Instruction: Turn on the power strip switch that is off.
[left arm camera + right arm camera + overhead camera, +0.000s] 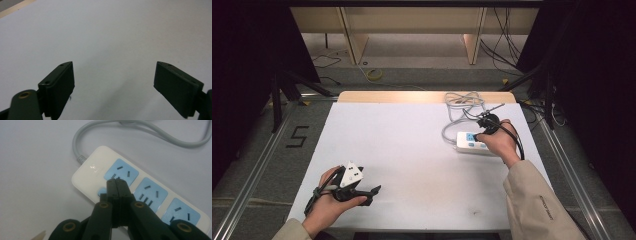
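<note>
We look down on a white table with a strip of bare wood along its far edge, and on the grey floor to its left a black figure 5 is marked. On the right half of the table lies a white power strip with pale blue socket panels, and its grey cord loops in loose coils toward the far edge. The right hand, coming out of a beige sleeve, holds the right gripper down over the near end of that strip. In the right gripper view we see the right gripper's jaws pressed flat together with nothing between them, their tips right over the power strip beside the first blue socket (whether they touch the plastic we cannot tell), and the cord curves off from the strip's end. At the near left corner of the table the left hand holds the left gripper low over bare tabletop, well apart from the power strip. In the left gripper view the left gripper's jaws stand wide apart above the plain white table, empty.
</note>
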`<state>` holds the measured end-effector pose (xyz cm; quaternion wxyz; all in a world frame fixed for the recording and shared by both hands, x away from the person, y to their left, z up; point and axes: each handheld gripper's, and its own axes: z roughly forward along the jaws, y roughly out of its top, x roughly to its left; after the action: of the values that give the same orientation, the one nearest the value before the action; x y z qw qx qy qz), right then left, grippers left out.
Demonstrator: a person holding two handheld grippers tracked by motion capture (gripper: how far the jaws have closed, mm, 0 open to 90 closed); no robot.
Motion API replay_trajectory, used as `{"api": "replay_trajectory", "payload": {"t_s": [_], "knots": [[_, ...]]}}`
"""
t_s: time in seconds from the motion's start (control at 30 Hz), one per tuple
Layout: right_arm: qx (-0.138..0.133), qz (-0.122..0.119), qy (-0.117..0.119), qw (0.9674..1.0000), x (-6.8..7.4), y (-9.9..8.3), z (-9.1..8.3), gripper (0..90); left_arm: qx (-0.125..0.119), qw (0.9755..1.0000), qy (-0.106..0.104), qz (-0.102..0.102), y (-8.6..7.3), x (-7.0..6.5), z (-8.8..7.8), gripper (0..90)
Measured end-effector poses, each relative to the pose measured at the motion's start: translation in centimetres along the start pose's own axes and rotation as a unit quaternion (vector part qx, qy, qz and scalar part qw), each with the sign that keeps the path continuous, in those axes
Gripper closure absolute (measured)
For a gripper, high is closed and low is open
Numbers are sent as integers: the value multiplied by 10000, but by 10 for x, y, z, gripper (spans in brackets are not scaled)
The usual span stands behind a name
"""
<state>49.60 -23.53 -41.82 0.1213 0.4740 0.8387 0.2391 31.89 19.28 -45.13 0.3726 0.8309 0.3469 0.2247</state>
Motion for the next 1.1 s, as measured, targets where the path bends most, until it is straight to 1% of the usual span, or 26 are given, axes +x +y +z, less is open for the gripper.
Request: {"api": "replay_trajectory", "payload": {"t_s": [0.1, 0.17, 0.57, 0.93, 1.1], "knots": [[30, 12, 41, 10000, 1, 1, 1, 900, 5, 10000, -3, 19, 0, 0, 0, 163], [61, -39, 13, 10000, 1, 1, 2, 900, -2, 10000, -8, 24, 0, 0, 0, 164], [159, -43, -23, 9999, 3, 7, 6, 900, 0, 10000, -8, 28, 1, 0, 0, 164], [371, -79, -34, 9993, 7, 13, 11, 900, -15, 10000, -23, 25, 1, 0, 0, 164], [423, -91, -6, 9991, 9, 15, 13, 900, -5, 10000, -23, 32, 1, 0, 0, 163]]}}
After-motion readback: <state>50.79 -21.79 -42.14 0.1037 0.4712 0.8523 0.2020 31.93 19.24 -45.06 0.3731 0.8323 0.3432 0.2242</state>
